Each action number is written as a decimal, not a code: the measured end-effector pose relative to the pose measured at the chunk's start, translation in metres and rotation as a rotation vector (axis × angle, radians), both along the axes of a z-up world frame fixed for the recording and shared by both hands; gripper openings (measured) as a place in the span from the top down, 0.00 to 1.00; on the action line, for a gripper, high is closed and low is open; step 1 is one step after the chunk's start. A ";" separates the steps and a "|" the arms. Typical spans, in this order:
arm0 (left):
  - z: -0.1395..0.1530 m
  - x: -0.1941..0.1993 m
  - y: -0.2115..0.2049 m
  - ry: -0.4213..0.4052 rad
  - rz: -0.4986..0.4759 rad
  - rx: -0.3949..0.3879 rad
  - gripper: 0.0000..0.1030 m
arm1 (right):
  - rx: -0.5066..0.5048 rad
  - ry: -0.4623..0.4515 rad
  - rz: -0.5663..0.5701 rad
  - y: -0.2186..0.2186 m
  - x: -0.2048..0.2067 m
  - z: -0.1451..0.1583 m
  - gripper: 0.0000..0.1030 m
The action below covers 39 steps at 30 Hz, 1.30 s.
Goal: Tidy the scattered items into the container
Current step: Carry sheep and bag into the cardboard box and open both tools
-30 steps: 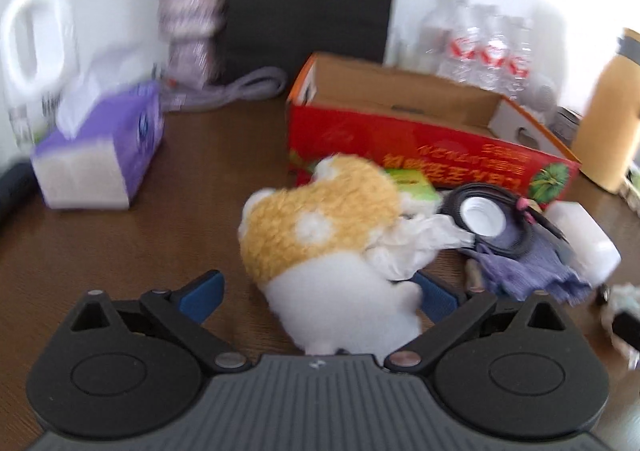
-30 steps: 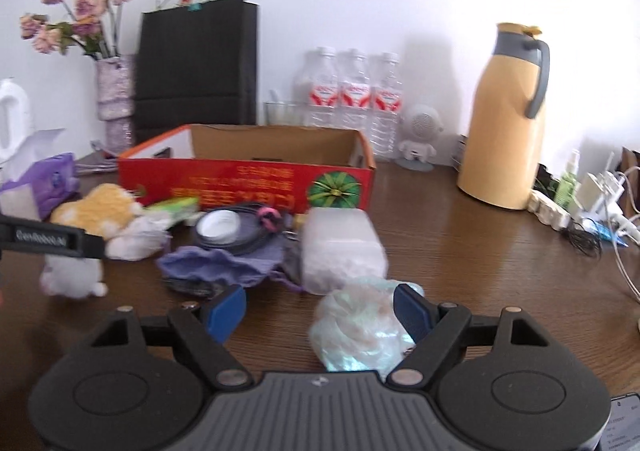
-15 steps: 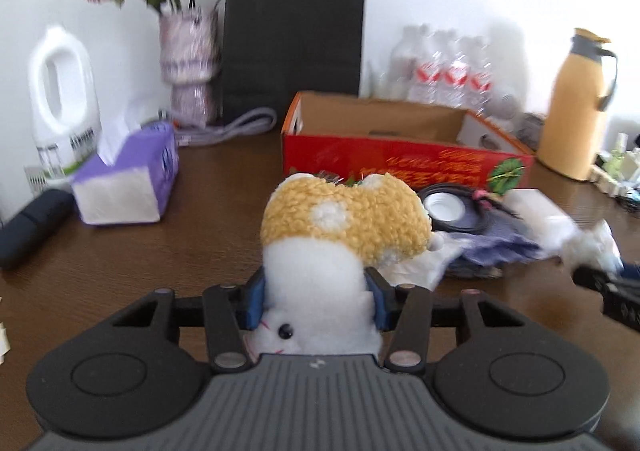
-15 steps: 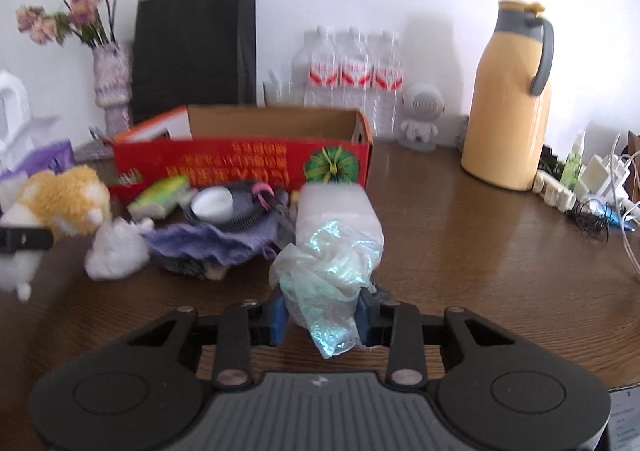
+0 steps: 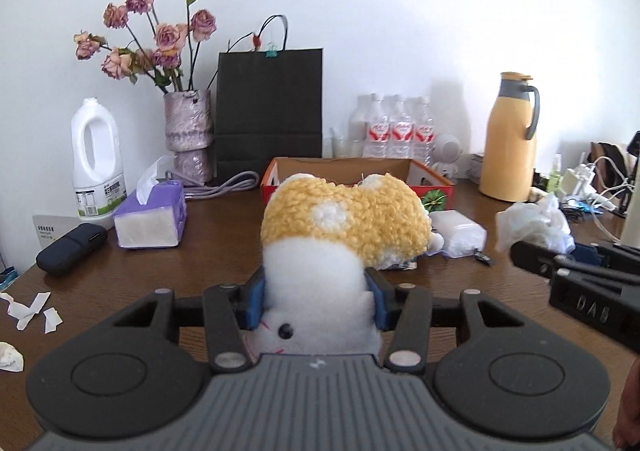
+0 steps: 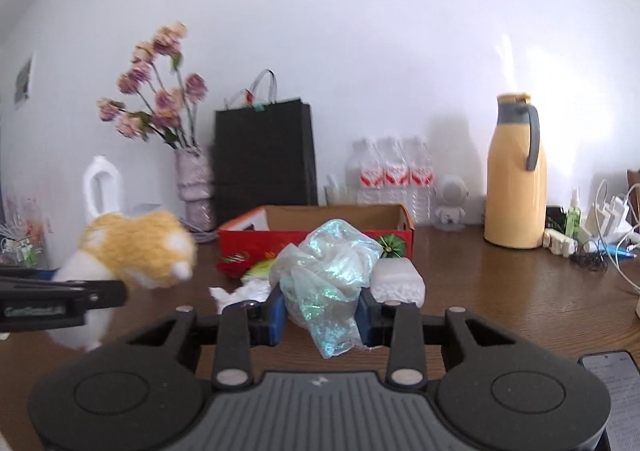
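Right now both grippers are loaded and lifted off the brown table [image 5: 120, 275]. The left gripper [image 5: 316, 301] is clamped on the white lower half of a stuffed toy [image 5: 340, 227], whose yellow woolly top sticks up above the blue pads and hides most of what lies straight ahead. The right gripper [image 6: 320, 309] is clenched around a crumpled, shimmering plastic bag [image 6: 326, 275], which bulges above the pads and hangs a little below them.

Beyond both loads sits the red cardboard box [image 6: 320, 237], open at the top, toward the back of the table. Between the grippers and the box, clutter lies on the table: a white wrapped packet [image 6: 398, 279] just beside the bag on its right, a white crumpled tissue [image 6: 244, 293] to the left, and something red and green close against the box front, too hidden to name.

Behind the box stand a black paper bag [image 5: 270, 111], a vase of dried roses [image 5: 188, 131], a row of water bottles [image 5: 396, 131] and a yellow thermos jug [image 5: 508, 143]. Off to the left are a white plastic jug [image 5: 96, 167], a purple tissue pack [image 5: 150, 213], a dark case [image 5: 72, 249] and torn paper scraps [image 5: 32, 307]. At the right edge chargers and cables [image 6: 600, 223] are heaped.
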<state>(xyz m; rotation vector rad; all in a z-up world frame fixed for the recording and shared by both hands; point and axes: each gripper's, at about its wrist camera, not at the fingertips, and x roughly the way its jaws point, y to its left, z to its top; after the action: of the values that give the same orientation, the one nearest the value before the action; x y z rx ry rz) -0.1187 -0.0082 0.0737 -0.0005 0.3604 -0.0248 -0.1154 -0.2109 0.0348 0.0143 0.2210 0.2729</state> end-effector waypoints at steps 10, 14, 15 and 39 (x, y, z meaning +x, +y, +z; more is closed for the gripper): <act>0.017 0.043 0.008 -0.024 0.025 -0.045 0.51 | -0.005 -0.040 -0.033 -0.004 0.030 0.019 0.68; 0.033 0.084 0.007 -0.053 0.006 -0.036 0.51 | -0.009 -0.051 -0.027 0.000 0.078 0.034 0.68; 0.037 0.095 0.007 -0.062 -0.002 -0.032 0.51 | -0.008 -0.063 -0.023 0.002 0.092 0.039 0.68; 0.115 0.358 0.027 -0.152 -0.041 -0.052 0.50 | -0.107 -0.324 -0.073 0.030 0.333 0.148 0.67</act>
<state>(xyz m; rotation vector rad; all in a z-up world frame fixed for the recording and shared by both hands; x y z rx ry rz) 0.2388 0.0188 0.1883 -0.0426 0.2073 -0.0741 0.2181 -0.1809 0.1826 -0.1272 -0.0869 0.1873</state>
